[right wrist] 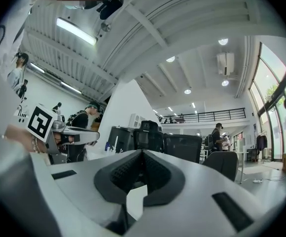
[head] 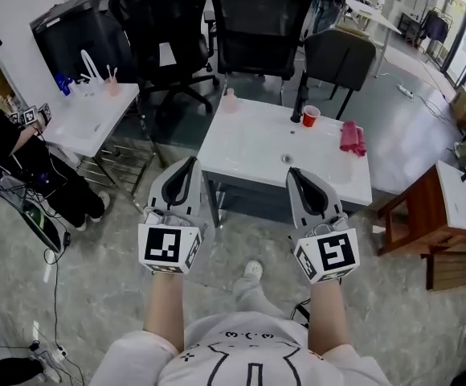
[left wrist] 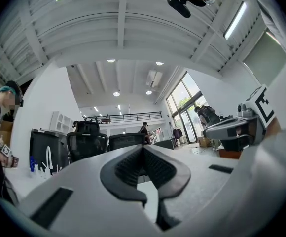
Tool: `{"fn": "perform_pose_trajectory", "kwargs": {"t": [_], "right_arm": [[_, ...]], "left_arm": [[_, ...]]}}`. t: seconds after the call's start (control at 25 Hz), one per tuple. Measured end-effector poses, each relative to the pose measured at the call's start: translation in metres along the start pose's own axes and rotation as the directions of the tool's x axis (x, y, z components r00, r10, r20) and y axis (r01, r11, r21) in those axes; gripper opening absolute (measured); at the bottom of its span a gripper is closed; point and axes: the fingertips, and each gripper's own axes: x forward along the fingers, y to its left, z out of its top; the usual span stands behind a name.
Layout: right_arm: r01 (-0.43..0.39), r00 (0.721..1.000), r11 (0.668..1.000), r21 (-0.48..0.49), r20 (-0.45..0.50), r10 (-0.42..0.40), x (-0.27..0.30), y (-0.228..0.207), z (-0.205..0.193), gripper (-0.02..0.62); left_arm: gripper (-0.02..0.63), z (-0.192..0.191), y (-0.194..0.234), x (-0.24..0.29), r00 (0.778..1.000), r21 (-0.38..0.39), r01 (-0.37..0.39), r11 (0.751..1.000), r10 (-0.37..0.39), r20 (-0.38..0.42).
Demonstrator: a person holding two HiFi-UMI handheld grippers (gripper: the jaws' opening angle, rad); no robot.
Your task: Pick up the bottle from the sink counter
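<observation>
Cup [head: 310, 116] and cloth [head: 352, 137] on table's [head: 249, 147] far right, chairs [head: 259, 22] behind, sink counter [head: 88, 115] to the left

A red cup [head: 311, 115] stands just left of a crumpled pink cloth [head: 352, 137]. Behind them are a black office chair [head: 259, 22] and a grey chair [head: 339, 57]. A wooden stool [head: 426, 211] sits off right, and a person in black [head: 4, 143] is at the far left.

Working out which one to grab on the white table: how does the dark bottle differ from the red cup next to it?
The dark bottle is tall and slim; the red cup is short and wider for its height. The bottle looks black, the cup bright red. Both stand upright, close together, near the far edge of the white table.
</observation>
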Motion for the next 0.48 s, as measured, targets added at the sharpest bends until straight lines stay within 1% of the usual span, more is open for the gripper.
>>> {"fn": "perform_pose_trajectory", "kwargs": {"t": [0.36,0.48], "right_arm": [[-0.059,0.998,0.998,0.019,-0.013,0.059,0.103,-0.077,-0.035,0.029],[-0.099,0.995,0.995,0.026,-0.022,0.100,0.135,-0.097,-0.048,0.029]], "left_arm": [[0.008,-0.031,0.032,0.118,0.998,0.004,-0.054,0.999,0.054,-0.023],[0.008,-0.043,0.042,0.153,0.997,-0.002,-0.076,0.997,0.076,-0.032]]}}
